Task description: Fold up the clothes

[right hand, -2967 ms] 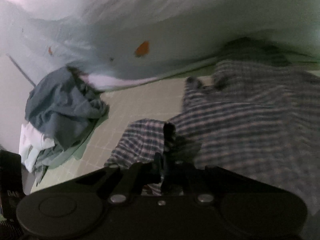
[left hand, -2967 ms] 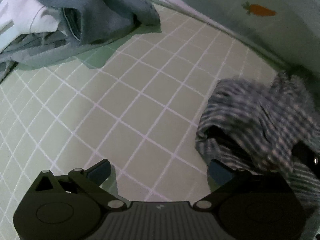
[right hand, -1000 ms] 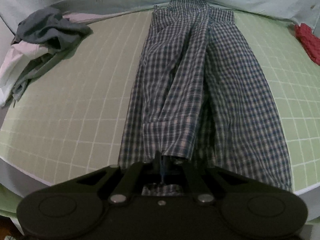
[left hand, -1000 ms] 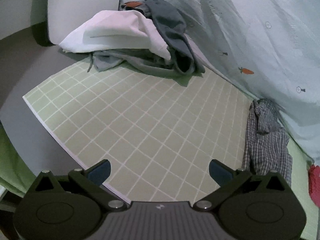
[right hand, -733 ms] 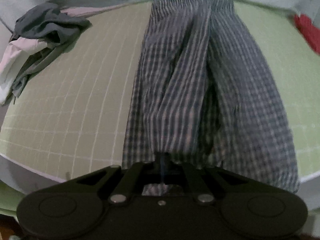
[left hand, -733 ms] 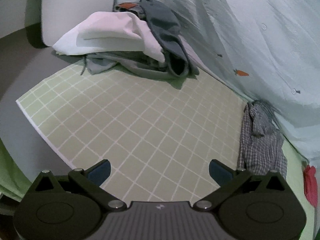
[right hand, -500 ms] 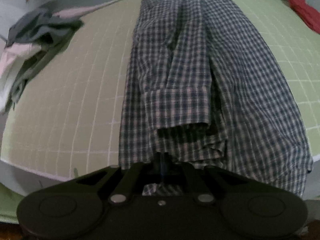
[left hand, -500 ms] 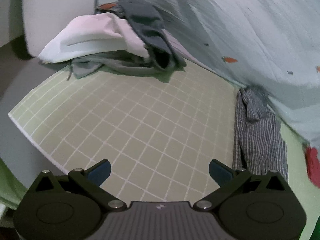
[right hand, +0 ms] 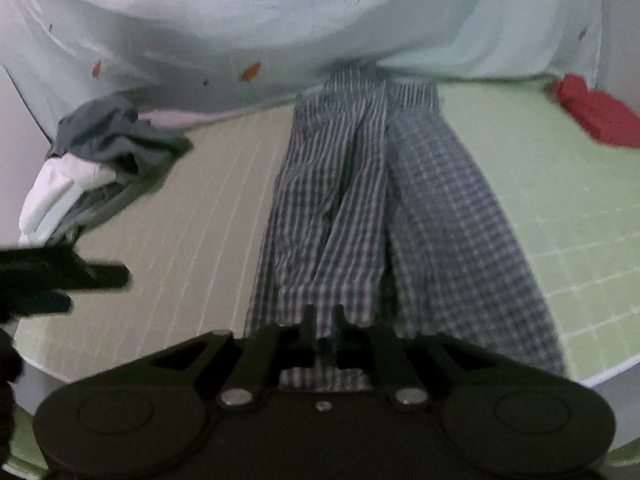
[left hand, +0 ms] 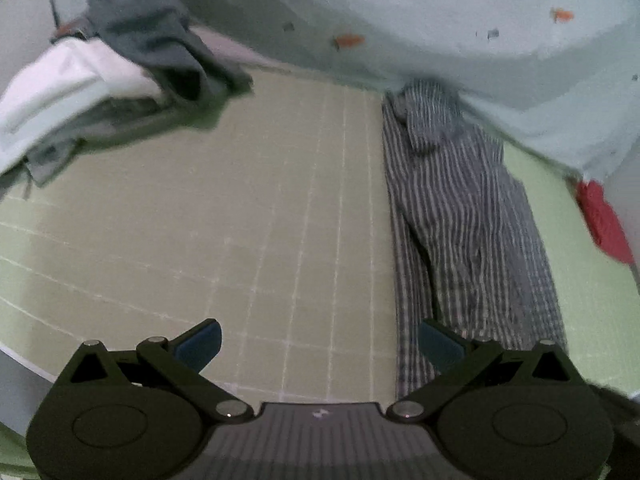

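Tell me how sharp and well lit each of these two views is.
Left wrist view: dim, motion-blurred; the checked shirt smears into stripes, and the open left tongs stay crisp. Right wrist view: also dim, the clothes pile soft, grid lines bowed by the fisheye; the right tongs, shut on the shirt, look sharp.

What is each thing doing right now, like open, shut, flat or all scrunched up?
Left gripper: open, holding nothing.
Right gripper: shut on the checked shirt.
Checked shirt: stretched long, wrinkled, not folded.
Pile of clothes: crumpled heap.
Red cloth: lying at the mat's far corner.
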Demonstrator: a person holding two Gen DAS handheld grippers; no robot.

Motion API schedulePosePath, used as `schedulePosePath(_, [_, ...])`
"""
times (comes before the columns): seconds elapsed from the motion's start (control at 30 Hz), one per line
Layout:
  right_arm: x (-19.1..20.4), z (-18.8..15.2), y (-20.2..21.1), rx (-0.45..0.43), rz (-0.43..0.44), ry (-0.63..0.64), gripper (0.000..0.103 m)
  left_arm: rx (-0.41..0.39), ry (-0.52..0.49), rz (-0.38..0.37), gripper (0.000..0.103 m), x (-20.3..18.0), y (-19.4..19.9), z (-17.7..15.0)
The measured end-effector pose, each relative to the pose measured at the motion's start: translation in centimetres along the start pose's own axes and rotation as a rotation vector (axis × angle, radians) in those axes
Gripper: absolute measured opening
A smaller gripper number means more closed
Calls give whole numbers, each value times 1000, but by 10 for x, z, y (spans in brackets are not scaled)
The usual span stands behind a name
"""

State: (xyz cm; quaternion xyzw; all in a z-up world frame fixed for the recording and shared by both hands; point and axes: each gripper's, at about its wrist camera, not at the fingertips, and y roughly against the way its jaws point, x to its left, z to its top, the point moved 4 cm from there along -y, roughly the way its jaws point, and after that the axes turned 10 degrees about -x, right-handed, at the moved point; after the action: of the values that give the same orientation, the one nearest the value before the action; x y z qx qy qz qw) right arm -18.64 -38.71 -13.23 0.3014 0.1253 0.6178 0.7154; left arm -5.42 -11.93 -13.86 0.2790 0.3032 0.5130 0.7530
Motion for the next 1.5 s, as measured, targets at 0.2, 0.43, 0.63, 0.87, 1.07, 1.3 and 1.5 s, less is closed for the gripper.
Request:
schedulePosePath(0.2, [-41, 0, -25, 38, -9, -146, 27, 97, -29, 21, 103, -16, -28, -14])
schedulePosePath(0.43, [-51, 0, -54, 85, 70, -245, 38, 159, -43, 60, 103, -27, -44, -27])
schedulePosePath(0.63, [-51, 2, -88, 158, 126, -266, 40, 184, -52, 67, 103, -45, -53, -31])
schedulePosePath(0.87, [-73, 9, -76, 170, 155, -307, 4, 192, -69, 67, 103, -70, -60, -29])
schedulePosePath(1.07, [-116, 5, -62, 180, 59, -358, 5, 230, -72, 70, 103, -85, -66, -39])
schedulePosePath(1.3, [-153, -1, -43, 180, -49, -332, 34, 277, -82, 104, 103, -92, -72, -59])
schedulePosePath(1.5, [-177, -16, -27, 211, -99, -274, 46, 321, -50, 108, 103, -85, -72, -75])
